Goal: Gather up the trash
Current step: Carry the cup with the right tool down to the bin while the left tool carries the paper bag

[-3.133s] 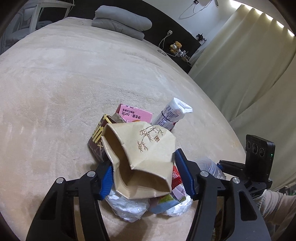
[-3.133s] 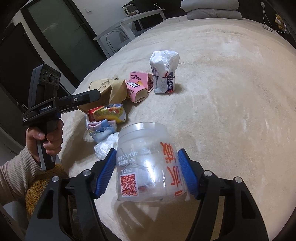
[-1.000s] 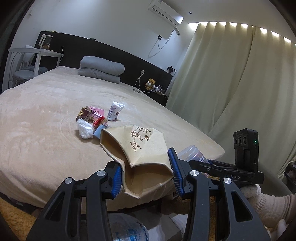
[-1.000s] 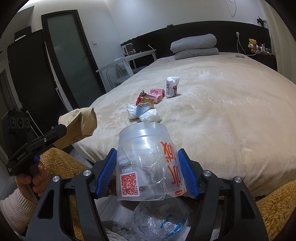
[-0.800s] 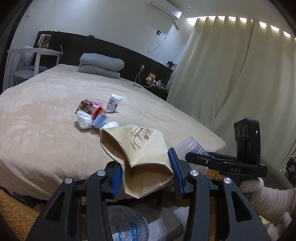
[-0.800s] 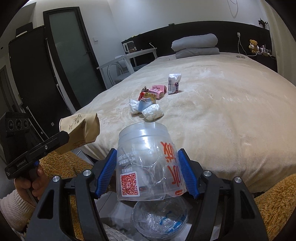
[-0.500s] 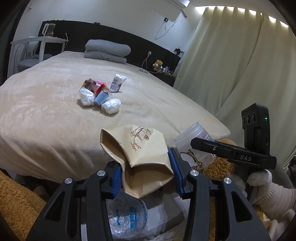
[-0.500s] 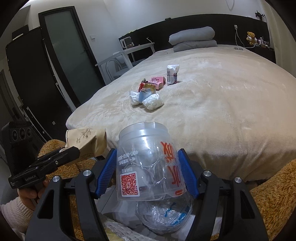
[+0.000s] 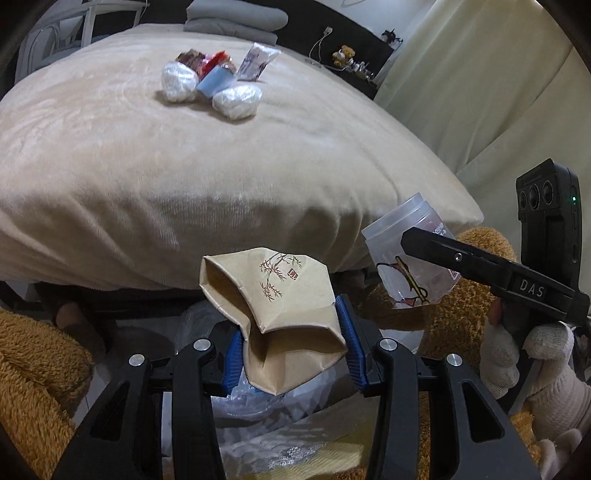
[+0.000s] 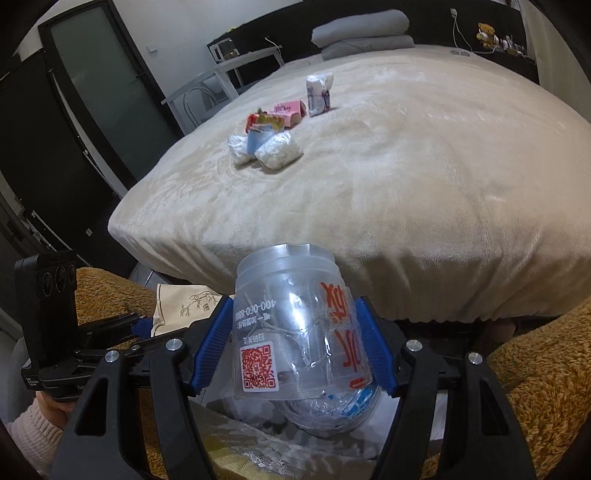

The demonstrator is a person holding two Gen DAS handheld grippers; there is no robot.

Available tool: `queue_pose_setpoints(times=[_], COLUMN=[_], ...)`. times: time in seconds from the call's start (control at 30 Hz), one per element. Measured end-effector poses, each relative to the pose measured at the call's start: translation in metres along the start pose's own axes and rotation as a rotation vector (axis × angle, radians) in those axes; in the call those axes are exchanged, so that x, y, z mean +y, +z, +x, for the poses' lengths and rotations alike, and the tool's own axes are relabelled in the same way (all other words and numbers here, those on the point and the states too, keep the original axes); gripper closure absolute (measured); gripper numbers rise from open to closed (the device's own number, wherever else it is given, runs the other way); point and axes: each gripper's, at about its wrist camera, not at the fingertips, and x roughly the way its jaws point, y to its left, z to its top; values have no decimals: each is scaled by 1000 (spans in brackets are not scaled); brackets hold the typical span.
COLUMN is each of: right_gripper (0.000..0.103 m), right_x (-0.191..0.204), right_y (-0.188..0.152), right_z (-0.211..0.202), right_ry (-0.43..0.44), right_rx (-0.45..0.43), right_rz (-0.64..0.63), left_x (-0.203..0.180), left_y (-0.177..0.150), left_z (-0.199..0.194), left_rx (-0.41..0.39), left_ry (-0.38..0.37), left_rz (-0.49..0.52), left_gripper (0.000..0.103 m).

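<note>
My left gripper [image 9: 291, 341] is shut on a brown paper bag [image 9: 273, 310] with a bamboo print, held off the foot of the bed above a box of trash [image 9: 258, 417]. My right gripper [image 10: 295, 354] is shut on a clear plastic jar [image 10: 299, 332] with red lettering and a QR code, held over the same box, where a clear bottle [image 10: 332, 413] lies. The jar also shows in the left wrist view [image 9: 406, 258], and the paper bag in the right wrist view [image 10: 184, 306]. More trash lies on the bed: white wads [image 9: 236, 98], a blue cup [image 9: 216, 79], snack packets [image 10: 266, 120], a pink carton [image 10: 286, 110] and a white pack [image 10: 318, 94].
The beige bed [image 9: 147, 166] fills the middle of both views, with grey pillows [image 10: 362, 31] at its head. Brown fleece [image 10: 535, 387] lies on both sides of the box. Curtains [image 9: 480, 92] hang to the right; a desk and chair [image 10: 221, 74] stand to the left.
Both grippers have pulled back from the bed and lowered toward the box with the bag and the jar still held. The views have tilted downward.
</note>
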Motion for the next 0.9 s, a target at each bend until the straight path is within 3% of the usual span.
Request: queue_pose_setpoints(times=[0.5,0.9], right_gripper=[36,36], right_x=[-37,-49], right_y=[-15,-29], right_z=[94,140], right_ry=[-49,-59], right_rx=[321,462], right_rz=[250,336], left_x=[31,49], left_y=[-11,-23], left_z=[82,116], left_rx=[325,468], left_ry=[94,100], left_rz=[-130,-225], left_gripper=[59,59])
